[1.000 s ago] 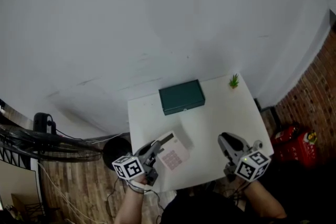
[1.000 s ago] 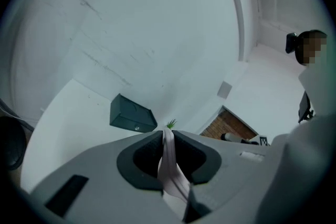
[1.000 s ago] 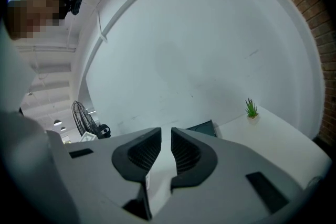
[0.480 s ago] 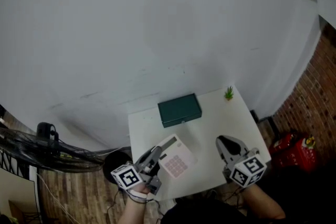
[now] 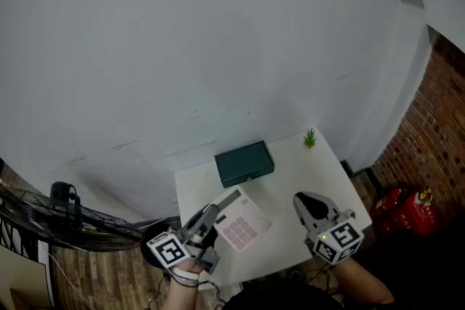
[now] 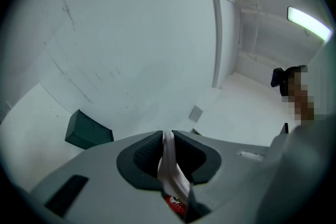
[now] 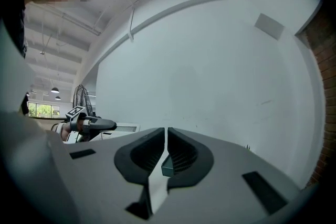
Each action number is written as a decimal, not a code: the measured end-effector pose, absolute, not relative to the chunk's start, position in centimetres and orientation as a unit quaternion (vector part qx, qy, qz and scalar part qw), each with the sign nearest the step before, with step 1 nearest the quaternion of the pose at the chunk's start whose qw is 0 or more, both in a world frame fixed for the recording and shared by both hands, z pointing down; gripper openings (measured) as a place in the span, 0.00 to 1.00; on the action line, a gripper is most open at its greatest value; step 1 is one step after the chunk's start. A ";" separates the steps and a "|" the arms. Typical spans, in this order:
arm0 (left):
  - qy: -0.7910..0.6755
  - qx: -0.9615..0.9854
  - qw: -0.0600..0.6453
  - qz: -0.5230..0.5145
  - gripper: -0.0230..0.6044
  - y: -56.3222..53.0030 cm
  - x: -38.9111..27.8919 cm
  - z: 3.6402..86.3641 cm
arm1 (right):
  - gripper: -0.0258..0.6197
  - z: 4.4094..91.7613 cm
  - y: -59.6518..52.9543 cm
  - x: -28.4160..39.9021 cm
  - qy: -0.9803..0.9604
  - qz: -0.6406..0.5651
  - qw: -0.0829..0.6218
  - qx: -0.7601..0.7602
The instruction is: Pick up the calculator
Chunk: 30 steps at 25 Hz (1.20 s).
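- Left fingers (image 6: 145,158) are clamped tight on the calculator's (image 5: 243,223) near corner. It hangs over the table (image 5: 290,169), its long axis angled toward the box (image 5: 244,162).
- Right fingers (image 7: 145,157), just closing and nearly together, hold nothing.

Calculator (image 5: 243,223) and left hand-held gripper (image 5: 216,209) higher above the table (image 5: 290,170); right hand-held gripper (image 5: 301,200) with jaws just closing, nothing between.

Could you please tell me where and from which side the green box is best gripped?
Probably across its two long sides, coming down from above: the box lies flat on the table, and that span is its narrower one.
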<state>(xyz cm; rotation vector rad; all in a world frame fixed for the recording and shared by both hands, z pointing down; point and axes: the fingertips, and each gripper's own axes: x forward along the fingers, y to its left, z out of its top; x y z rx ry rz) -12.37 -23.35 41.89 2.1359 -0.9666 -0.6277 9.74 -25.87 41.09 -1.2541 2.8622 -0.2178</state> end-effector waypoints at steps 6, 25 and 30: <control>-0.366 0.826 0.343 -0.257 0.12 -23.2 -13.0 40.6 | 0.06 40.9 -25.5 10.0 0.909 -0.056 0.001 -0.413; -0.362 0.827 0.339 -0.265 0.12 -23.1 -11.6 39.5 | 0.05 41.3 -26.2 13.3 0.894 -0.013 -0.019 -0.447; -0.364 0.826 0.339 -0.265 0.12 -23.4 -12.0 40.0 | 0.05 41.4 -26.3 12.9 0.895 -0.010 -0.020 -0.445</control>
